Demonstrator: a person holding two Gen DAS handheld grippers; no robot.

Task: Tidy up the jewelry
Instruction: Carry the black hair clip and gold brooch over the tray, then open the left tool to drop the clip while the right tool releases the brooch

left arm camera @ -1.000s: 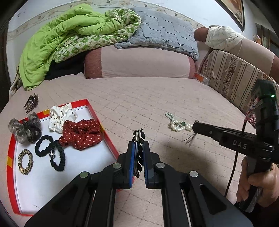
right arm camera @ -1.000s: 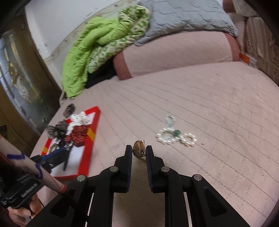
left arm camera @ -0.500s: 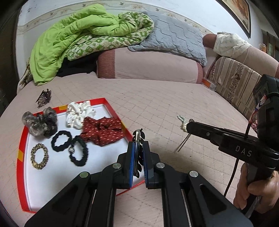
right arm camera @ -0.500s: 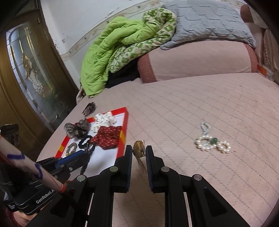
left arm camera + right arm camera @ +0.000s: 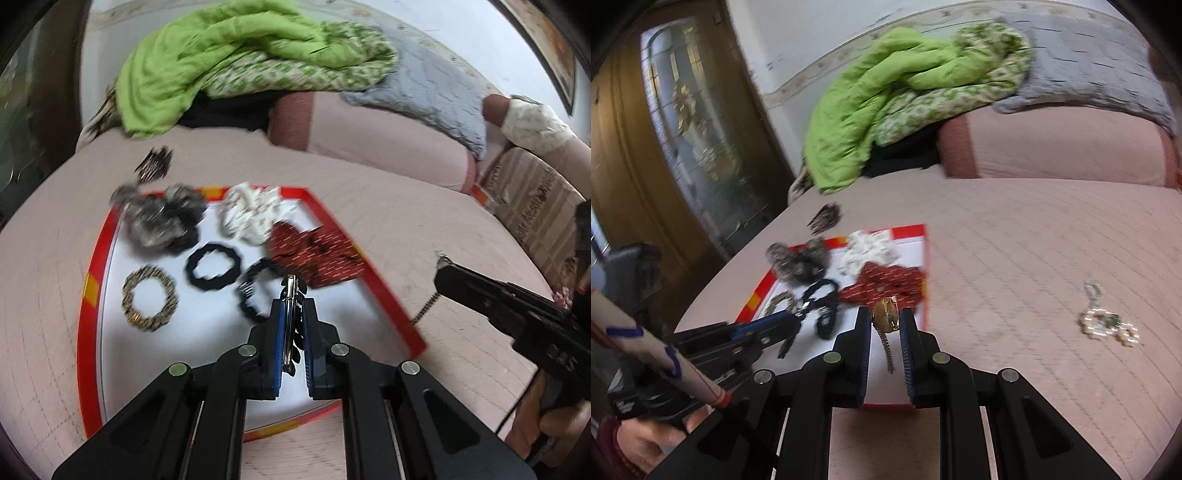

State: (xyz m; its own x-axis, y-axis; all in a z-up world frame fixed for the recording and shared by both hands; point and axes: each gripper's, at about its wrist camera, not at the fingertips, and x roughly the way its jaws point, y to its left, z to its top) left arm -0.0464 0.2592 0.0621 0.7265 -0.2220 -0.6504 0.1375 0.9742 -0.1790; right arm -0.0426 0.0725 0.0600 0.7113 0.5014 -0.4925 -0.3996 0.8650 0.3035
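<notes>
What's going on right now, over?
Left gripper shut on hair clip, over red tray. Right gripper shut on gold pendant, chain dangling. Pearl bracelet waits on bed. Nothing blocking.

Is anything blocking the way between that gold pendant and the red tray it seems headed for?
Nothing visible blocks it. The right gripper holds the gold pendant with its chain dangling, just above the tray's near corner. The red scrunchie lies just beyond, but bare white tray floor shows right below the pendant.
</notes>
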